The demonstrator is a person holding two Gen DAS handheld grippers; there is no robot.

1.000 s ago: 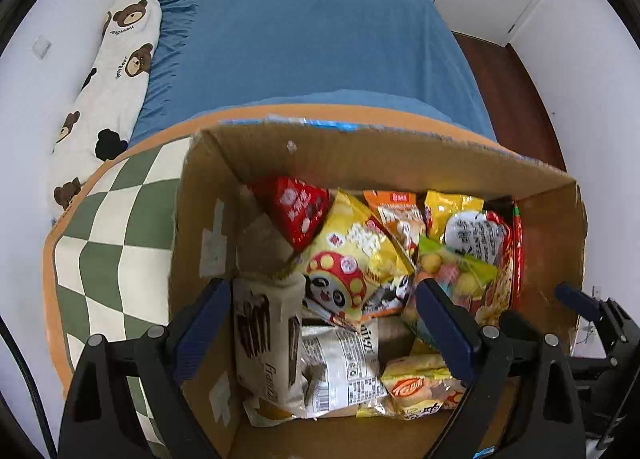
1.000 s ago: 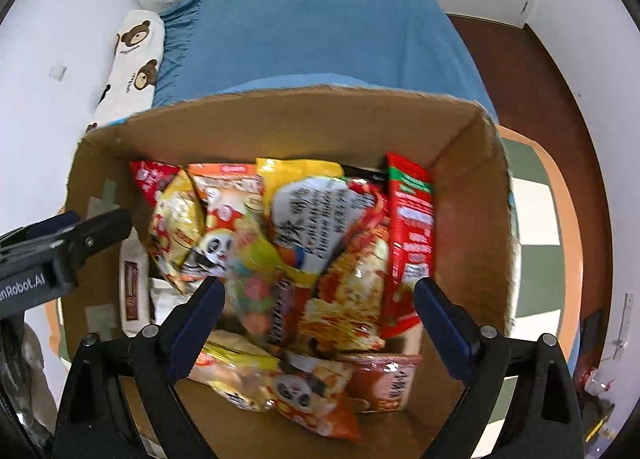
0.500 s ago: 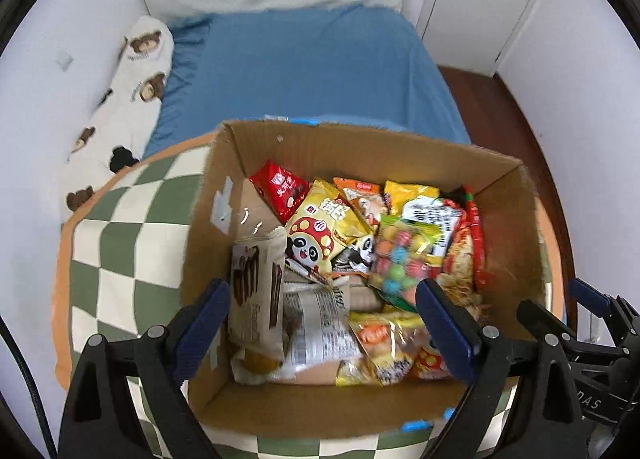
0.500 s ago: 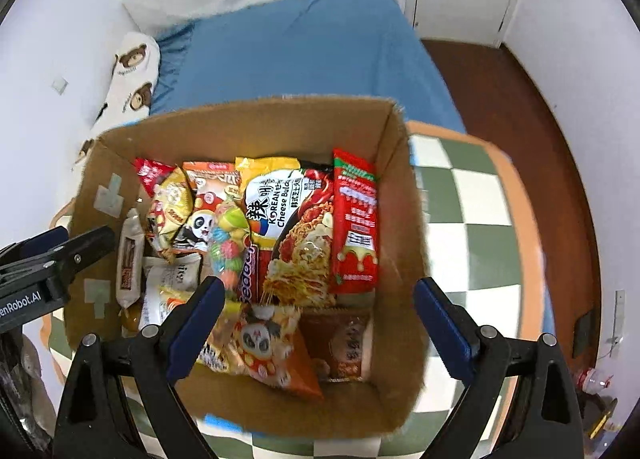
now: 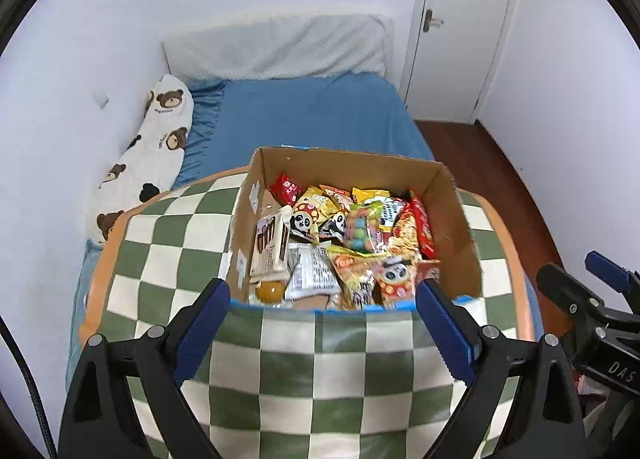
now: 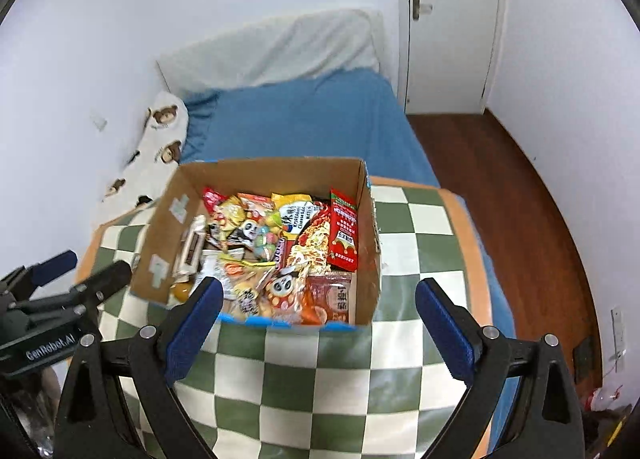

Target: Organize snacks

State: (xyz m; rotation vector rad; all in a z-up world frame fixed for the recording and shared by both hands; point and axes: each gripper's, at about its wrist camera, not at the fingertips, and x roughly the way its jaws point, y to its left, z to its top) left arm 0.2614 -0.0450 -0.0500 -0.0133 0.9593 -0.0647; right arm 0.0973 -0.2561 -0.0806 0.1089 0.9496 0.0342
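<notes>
- Now we hold both tools back from the cardboard box (image 5: 460, 219), which sits on the checkered desk (image 5: 168, 243) at its far edge — right against the blue bed (image 5: 312, 115).
- Our left hand-held gripper (image 5: 320, 323) has its jaws spread wide with nothing between them; the right hand-held gripper (image 6: 318, 319) is likewise spread and empty.
- The snacks (image 5: 352, 243) lie packed inside the box, flat and overlapping — probably so all fit under the rim, with the red packet (image 6: 343, 231) standing against the right wall.
- Open checkered surface lies to the left, right and near side of the box; that is where we judge there is room to sort.
- The box walls stand high, so we would enter from above.
</notes>
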